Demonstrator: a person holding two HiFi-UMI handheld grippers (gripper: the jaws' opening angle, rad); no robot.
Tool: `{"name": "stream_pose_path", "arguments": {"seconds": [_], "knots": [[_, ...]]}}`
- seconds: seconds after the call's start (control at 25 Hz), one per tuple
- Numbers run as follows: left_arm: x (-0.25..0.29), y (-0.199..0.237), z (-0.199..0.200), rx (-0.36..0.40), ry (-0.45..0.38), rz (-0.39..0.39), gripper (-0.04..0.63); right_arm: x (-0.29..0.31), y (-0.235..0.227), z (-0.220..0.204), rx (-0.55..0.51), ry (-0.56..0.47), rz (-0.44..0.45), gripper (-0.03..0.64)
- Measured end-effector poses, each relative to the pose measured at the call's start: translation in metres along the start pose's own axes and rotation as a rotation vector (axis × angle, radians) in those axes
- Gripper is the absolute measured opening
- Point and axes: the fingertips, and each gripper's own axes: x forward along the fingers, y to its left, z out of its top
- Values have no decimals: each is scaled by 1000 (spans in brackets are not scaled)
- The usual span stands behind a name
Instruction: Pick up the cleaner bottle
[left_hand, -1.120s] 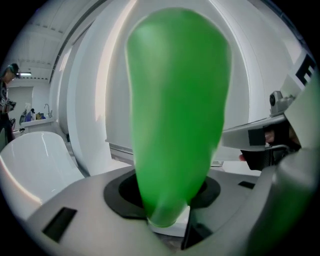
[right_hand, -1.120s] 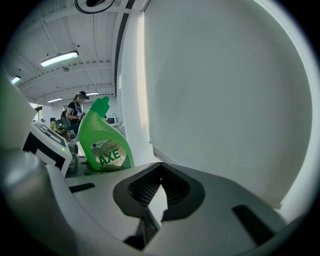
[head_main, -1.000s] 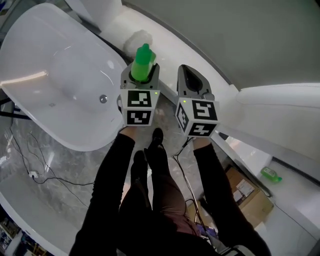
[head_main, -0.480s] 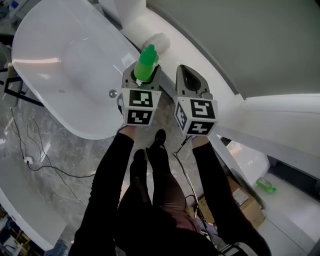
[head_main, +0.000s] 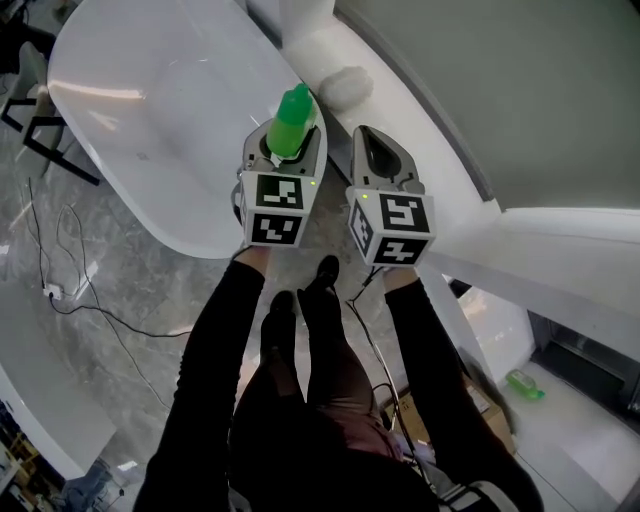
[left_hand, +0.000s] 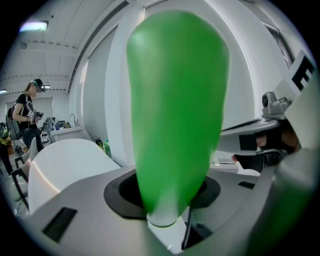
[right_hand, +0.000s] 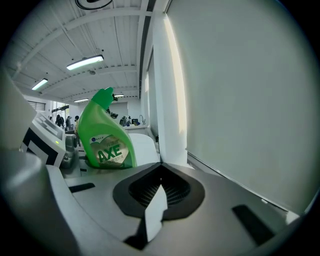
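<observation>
Head view: two claws sit side by side at the centre of the frame. The left claw (head_main: 284, 150) is clamped on one green cleaner bottle (head_main: 293, 120), whose cap pokes up above the jaws. The right claw (head_main: 378, 160) has its jaws drawn together with nothing in them. One white bathtub (head_main: 140, 110) fills the upper left. A second green bottle (head_main: 525, 384) lies at the lower right, well apart from both claws and near one cardboard box (head_main: 495, 415).

Left gripper view: the cleaner bottle (left_hand: 177, 110) fills the middle of the frame, with the jaws pressed against its sides. One person (left_hand: 27, 117) stands at the far left.

Right gripper view: the jaws meet at the lower centre and hold nothing. The one cleaner bottle (right_hand: 106, 140), its label reading AXE, shows at the middle left, just beside the left claw's marker cube (right_hand: 42, 142).
</observation>
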Motion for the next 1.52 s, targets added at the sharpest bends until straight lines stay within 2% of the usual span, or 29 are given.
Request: {"name": "stream_pose_path", "arguments": {"seconds": [1.04, 1.52], "knots": [[-106, 108, -39, -87, 13, 185, 193, 14, 142, 2, -97, 15, 197, 2], [-137, 140, -48, -99, 8, 242, 193, 20, 178, -5, -115, 31, 243, 2]]}}
